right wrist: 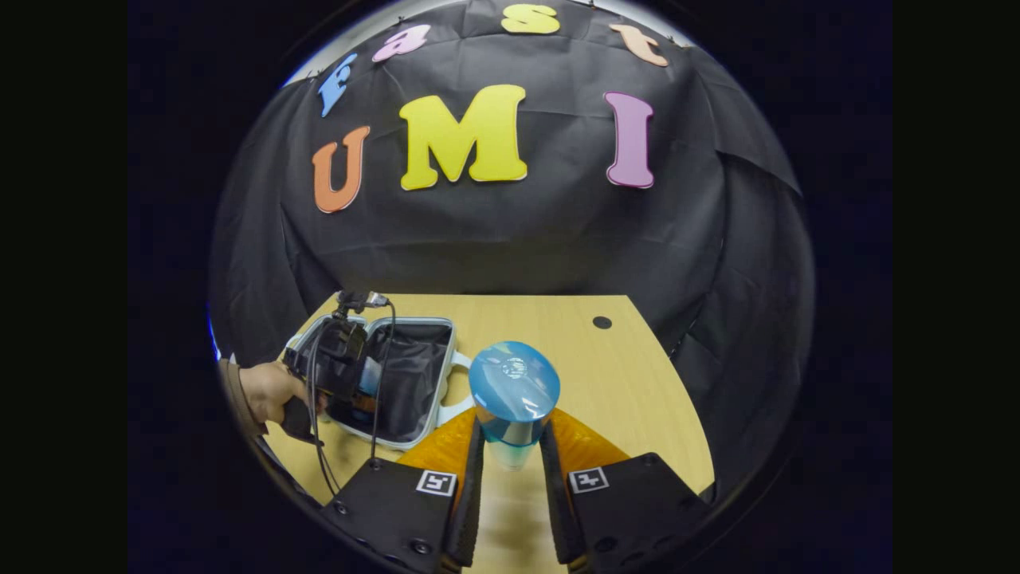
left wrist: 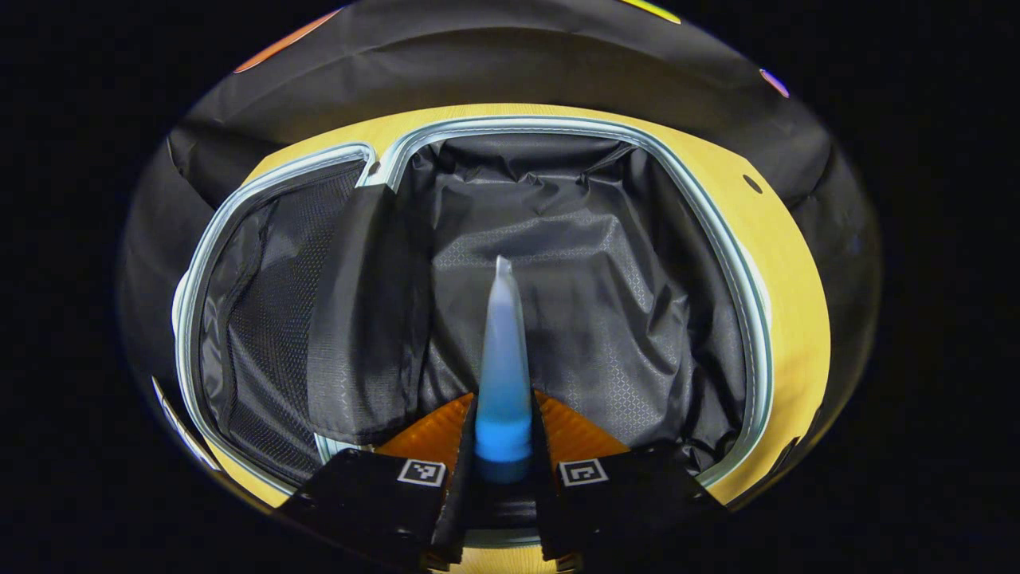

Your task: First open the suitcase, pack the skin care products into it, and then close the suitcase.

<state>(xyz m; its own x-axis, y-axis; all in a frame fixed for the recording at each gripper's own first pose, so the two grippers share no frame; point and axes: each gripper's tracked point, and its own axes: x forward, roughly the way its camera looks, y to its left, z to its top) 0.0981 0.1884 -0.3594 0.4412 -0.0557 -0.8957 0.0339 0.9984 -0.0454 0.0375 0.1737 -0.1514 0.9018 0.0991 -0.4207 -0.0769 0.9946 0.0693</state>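
Observation:
The suitcase (left wrist: pixel 749 263) lies open on the wooden table, its pale rim framing a black fabric lining. My left gripper (left wrist: pixel 504 430) hovers right above the open shell, shut on a slim blue tube (left wrist: pixel 502 359) that tapers to a whitish tip pointing away from the camera. In the right gripper view the suitcase (right wrist: pixel 414 375) sits at the left with the other gripper and a hand (right wrist: pixel 267 395) over it. My right gripper (right wrist: pixel 511 446) is shut on a blue bottle (right wrist: pixel 514 391) with a rounded cap, held above the table to the right of the suitcase.
A mesh pocket (left wrist: pixel 271 319) lines the suitcase's left half. The wooden table (right wrist: pixel 629 383) has a small dark hole (right wrist: pixel 602 322) toward its back. A cable (right wrist: pixel 319 446) hangs from the other gripper. Black cloth surrounds the table.

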